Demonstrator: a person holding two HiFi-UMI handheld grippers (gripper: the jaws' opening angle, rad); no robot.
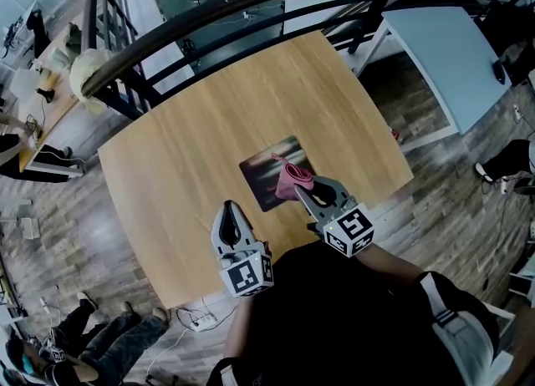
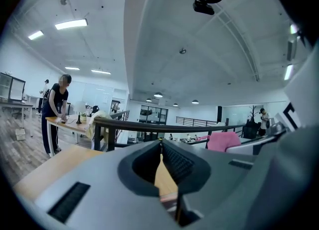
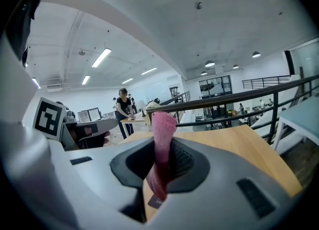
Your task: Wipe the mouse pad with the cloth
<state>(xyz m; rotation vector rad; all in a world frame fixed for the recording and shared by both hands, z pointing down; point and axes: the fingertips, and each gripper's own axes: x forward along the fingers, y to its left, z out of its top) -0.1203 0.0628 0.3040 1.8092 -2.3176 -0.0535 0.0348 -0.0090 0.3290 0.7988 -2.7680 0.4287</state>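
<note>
A dark mouse pad lies near the front middle of the wooden table. A pink cloth hangs bunched above the pad's right part, with my right gripper shut on it. In the right gripper view the cloth stands up between the jaws, and a corner of the pad shows below. My left gripper is shut and empty, over the table's near edge to the left of the pad. In the left gripper view its jaws meet, and the pink cloth shows to the right.
A dark curved railing runs behind the table. A white table stands at the right beyond it. A power strip and cables lie on the wood floor by the table's near corner. People stand at desks in the distance.
</note>
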